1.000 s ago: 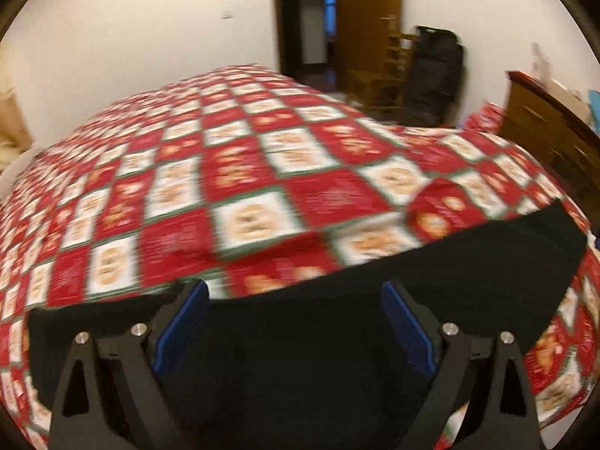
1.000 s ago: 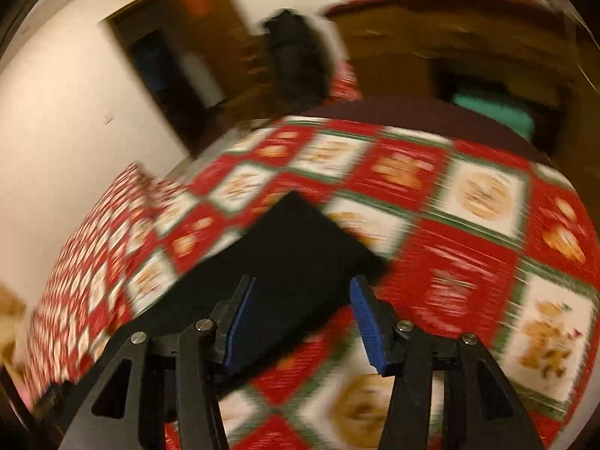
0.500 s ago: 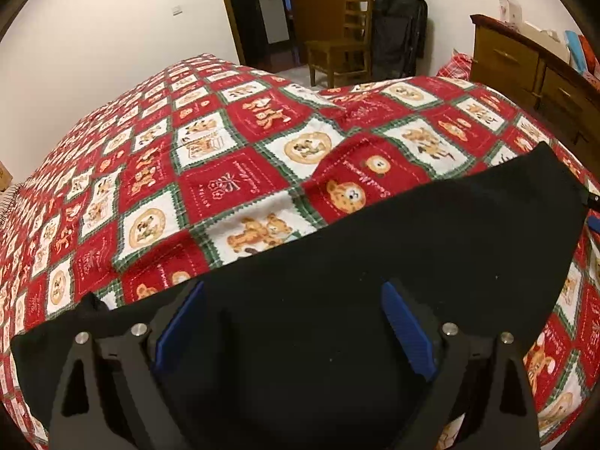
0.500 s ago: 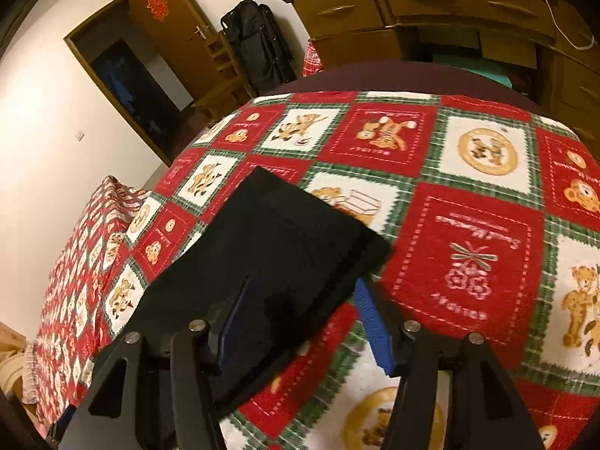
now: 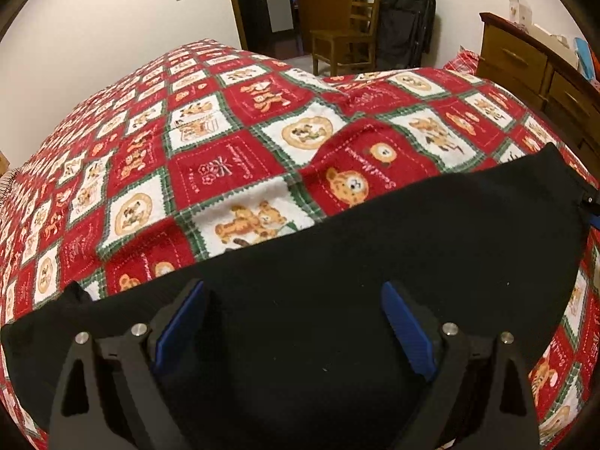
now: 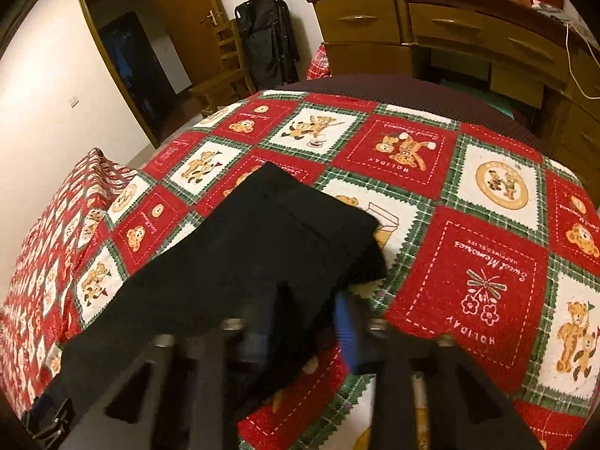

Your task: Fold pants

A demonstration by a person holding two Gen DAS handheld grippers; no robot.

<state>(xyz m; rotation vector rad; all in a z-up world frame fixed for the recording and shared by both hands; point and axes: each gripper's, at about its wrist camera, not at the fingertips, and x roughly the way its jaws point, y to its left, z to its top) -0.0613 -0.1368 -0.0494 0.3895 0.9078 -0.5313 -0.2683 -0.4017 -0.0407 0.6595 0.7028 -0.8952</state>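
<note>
Black pants lie flat in a long strip across the near part of the bed. My left gripper hovers open just over the middle of the strip, its blue pads wide apart with nothing between them. In the right wrist view the pants end in a folded corner. My right gripper is blurred there. Its jaws are closing, the corner's cloth lies between them, and a blue pad sits at the cloth's edge. The other pad is hidden under the cloth.
A red, white and green bear-patterned blanket covers the bed. A wooden dresser stands beyond the bed's right side. A wooden chair, a black bag and an open doorway are at the back.
The left gripper came closer over the pants, then held still, still open. The right gripper's jaws have narrowed around the pants' corner.
</note>
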